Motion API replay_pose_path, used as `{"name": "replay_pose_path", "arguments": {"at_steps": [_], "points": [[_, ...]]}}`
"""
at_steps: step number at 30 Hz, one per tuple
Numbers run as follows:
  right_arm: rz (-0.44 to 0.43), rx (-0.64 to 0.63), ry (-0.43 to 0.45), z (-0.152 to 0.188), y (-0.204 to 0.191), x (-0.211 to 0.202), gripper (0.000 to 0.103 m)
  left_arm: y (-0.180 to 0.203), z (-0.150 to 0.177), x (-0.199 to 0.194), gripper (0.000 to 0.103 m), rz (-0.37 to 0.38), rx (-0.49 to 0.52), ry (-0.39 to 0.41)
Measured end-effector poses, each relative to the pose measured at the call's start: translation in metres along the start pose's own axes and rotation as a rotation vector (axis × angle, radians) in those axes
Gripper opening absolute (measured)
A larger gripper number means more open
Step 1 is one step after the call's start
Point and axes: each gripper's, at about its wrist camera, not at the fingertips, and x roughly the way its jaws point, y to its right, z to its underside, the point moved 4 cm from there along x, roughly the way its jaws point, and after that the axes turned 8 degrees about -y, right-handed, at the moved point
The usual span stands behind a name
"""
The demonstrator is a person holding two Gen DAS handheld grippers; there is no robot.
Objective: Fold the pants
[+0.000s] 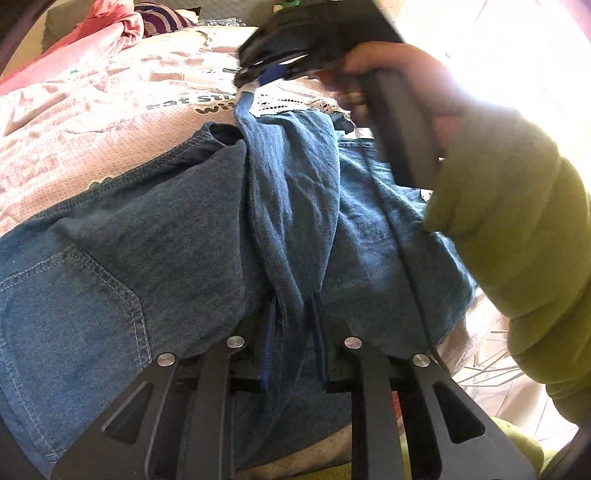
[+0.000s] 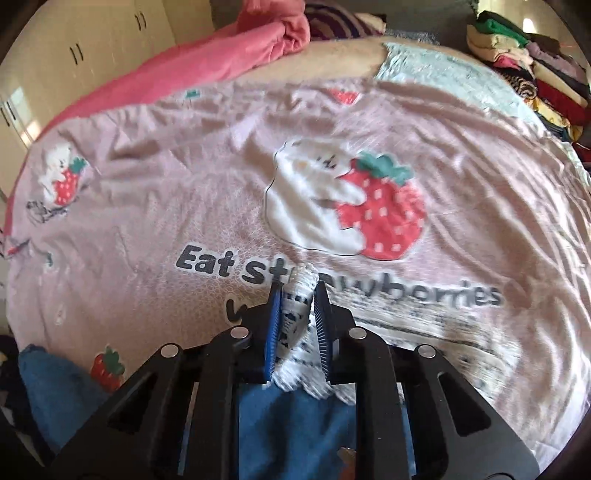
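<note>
Blue denim pants (image 1: pixel 177 229) with a white lace hem (image 2: pixel 299 317) lie on a pink strawberry-print bedspread (image 2: pixel 147 177). My left gripper (image 1: pixel 293 306) is shut on a raised ridge of denim near the back pocket (image 1: pixel 74 295). My right gripper (image 2: pixel 297 295) is shut on the white lace hem, with denim (image 2: pixel 295 424) hanging below it. In the left wrist view the right gripper (image 1: pixel 258 79) shows at the top, holding the far end of the same fold, with the hand in a green sleeve (image 1: pixel 517 236) behind it.
A pink blanket (image 2: pixel 229 48) and a striped cushion (image 2: pixel 332 26) lie at the head of the bed. A stack of folded clothes (image 2: pixel 528 66) stands at the right. Cream wardrobes (image 2: pixel 74 48) stand at the left. More blue cloth (image 2: pixel 48 391) lies at the bed's left edge.
</note>
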Motion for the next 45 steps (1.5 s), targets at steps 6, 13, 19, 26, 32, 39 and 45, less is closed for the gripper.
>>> {"name": "replay_pose_path", "arguments": {"at_steps": [6,13,19,26,32,39,45], "points": [[-0.038,0.081,0.088,0.018,0.036,-0.057,0.010,0.001,0.000,-0.003,0.025,-0.024,-0.004,0.028],[-0.031,0.160,0.162,0.059,0.075,-0.115,0.010,0.002,0.001,-0.015,0.004,-0.071,0.021,0.062],[-0.006,0.195,0.164,0.114,0.092,-0.147,0.010,-0.004,-0.002,-0.029,0.004,-0.047,0.028,0.105],[0.011,0.240,0.122,0.175,0.094,-0.161,0.010,0.001,0.010,-0.049,0.004,-0.028,0.051,0.146],[0.023,0.295,0.055,0.225,0.102,-0.153,0.010,0.007,0.024,-0.050,0.004,-0.019,0.073,0.125],[0.032,0.347,0.000,0.261,0.113,-0.144,0.010,0.021,0.037,-0.039,0.004,-0.014,0.124,0.079],[0.032,0.347,-0.016,0.274,0.114,-0.145,0.010,0.023,0.042,-0.036,0.004,-0.024,0.134,0.060]]}}
